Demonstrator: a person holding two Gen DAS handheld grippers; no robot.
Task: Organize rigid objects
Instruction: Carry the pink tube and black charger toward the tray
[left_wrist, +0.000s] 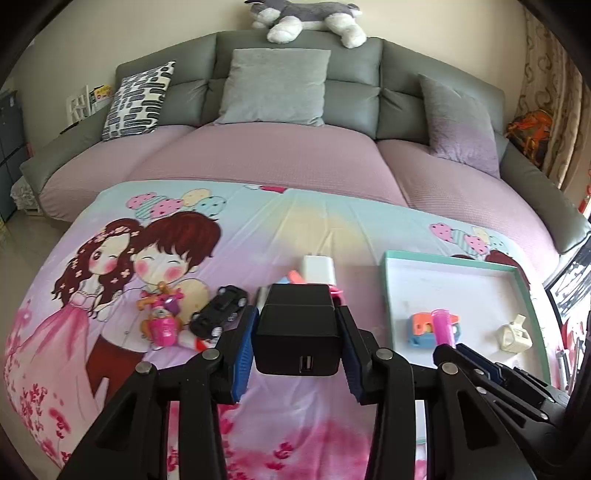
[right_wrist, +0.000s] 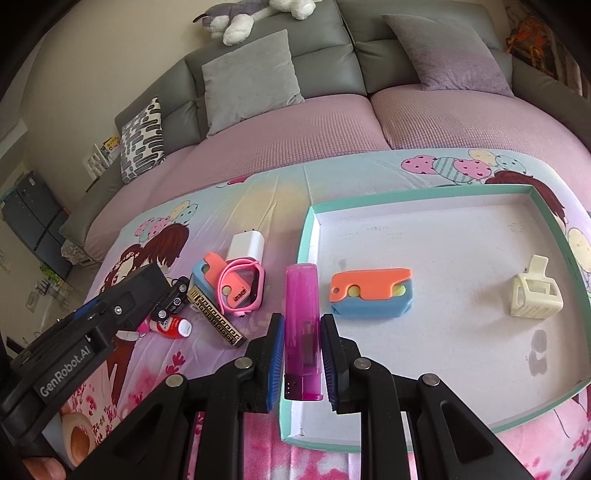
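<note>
Teal-rimmed tray (right_wrist: 308, 236) lies at the bench's right edge, holding two toys. Left tongs (left_wrist: 297, 332) clench a black charger (left_wrist: 297, 339) above the clutter; right tongs (right_wrist: 301, 354) clench a pink lighter (right_wrist: 301, 317) over the tray's near-left corner. Next, probably: lower, release inside.

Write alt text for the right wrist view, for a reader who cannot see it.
The right gripper holds a translucent pink lighter upright in its jaws over the near-left corner of a teal-rimmed tray. In the tray lie an orange-and-blue toy and a cream clip. More small items lie on a cartoon-print cloth to the left, before a grey sofa.
</note>
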